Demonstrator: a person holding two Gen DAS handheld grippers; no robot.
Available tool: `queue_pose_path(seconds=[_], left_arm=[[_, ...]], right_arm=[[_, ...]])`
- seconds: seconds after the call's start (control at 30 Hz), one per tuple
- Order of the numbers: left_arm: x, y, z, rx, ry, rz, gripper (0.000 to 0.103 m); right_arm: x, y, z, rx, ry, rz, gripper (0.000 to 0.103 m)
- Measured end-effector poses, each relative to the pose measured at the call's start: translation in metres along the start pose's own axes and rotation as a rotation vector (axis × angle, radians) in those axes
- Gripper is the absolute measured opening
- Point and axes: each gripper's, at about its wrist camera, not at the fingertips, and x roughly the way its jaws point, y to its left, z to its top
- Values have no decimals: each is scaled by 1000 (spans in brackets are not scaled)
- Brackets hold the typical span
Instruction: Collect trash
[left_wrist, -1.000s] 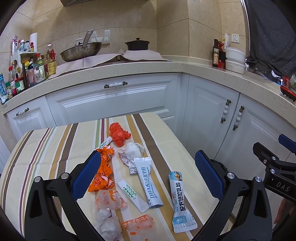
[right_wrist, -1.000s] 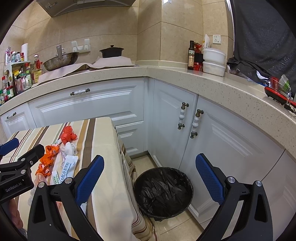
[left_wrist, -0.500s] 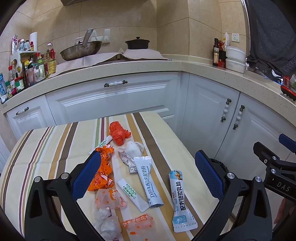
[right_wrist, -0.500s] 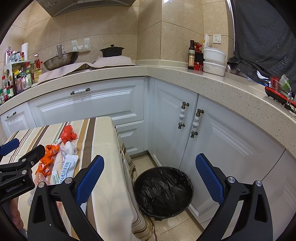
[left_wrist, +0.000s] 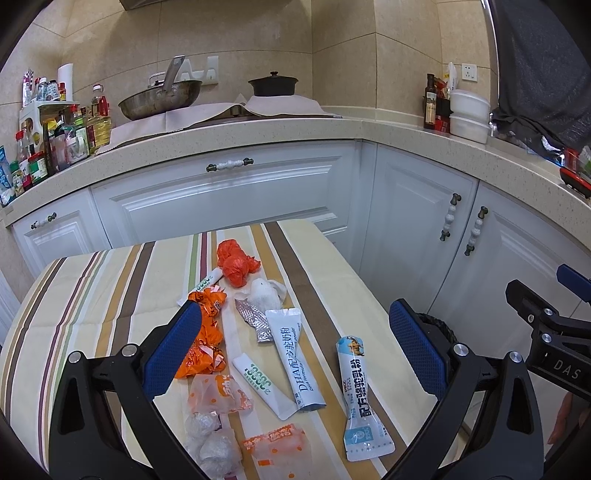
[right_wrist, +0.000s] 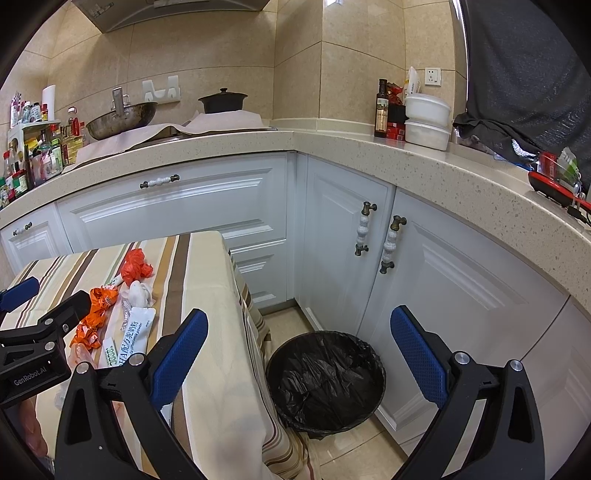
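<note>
Trash lies along the striped table (left_wrist: 92, 295): a red crumpled bag (left_wrist: 236, 263), a white tissue wad (left_wrist: 264, 293), orange wrappers (left_wrist: 205, 339), a foil strip (left_wrist: 255, 319), a white DHA sachet (left_wrist: 295, 354), a blue-white sachet (left_wrist: 360, 398), a small green-print sachet (left_wrist: 260, 380) and clear bags (left_wrist: 214, 398). My left gripper (left_wrist: 295, 354) hovers open above this pile, holding nothing. My right gripper (right_wrist: 299, 358) is open and empty, above the floor beside the table, with the black-lined trash bin (right_wrist: 325, 380) between its fingers in view.
White cabinets (right_wrist: 332, 236) and a stone countertop (right_wrist: 258, 138) wrap around the corner. A wok (left_wrist: 159, 98), a black pot (left_wrist: 272, 85), bottles (left_wrist: 62, 136) and white containers (right_wrist: 426, 122) stand on the counter. The bin stands on the tile floor right of the table's edge.
Both grippers have barely shifted. Nothing on the table has moved.
</note>
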Motion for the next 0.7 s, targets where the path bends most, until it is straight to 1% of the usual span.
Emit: queue_pose_path(seconds=[0.7], left_arm=[[1, 0, -1, 7, 6, 2, 99]], right_arm=[[1, 1, -1, -2, 2, -1, 96]])
